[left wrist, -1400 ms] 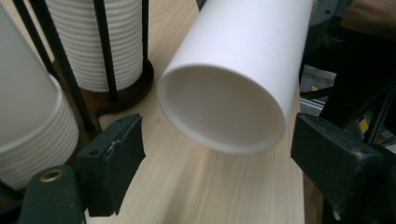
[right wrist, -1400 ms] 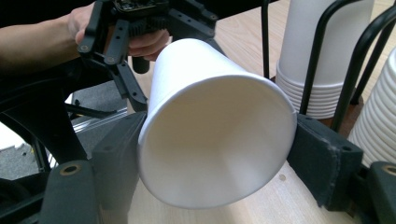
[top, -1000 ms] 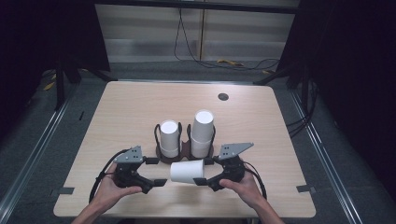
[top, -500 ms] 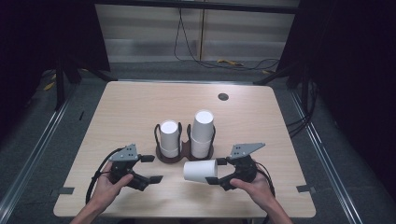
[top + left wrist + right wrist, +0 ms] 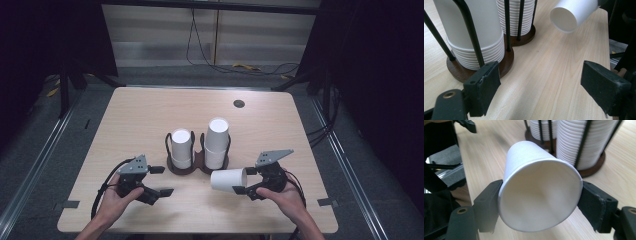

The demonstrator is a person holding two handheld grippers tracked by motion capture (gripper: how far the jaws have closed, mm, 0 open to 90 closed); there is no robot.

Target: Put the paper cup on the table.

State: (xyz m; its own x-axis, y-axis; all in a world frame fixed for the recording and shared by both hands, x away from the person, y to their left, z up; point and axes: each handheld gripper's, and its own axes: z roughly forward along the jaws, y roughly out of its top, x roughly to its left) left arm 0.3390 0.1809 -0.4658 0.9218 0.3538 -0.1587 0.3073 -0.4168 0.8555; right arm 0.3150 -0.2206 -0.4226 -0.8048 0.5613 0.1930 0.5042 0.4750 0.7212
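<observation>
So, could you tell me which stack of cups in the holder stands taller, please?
The right stack, nearest the held cup, stands taller than the left stack.

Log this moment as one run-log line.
right claw: shut on paper cup, held sideways | left claw: open, empty | cup holder: two stacks

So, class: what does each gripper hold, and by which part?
Right gripper clamps the white paper cup at its open rim. Left gripper holds nothing.
</observation>
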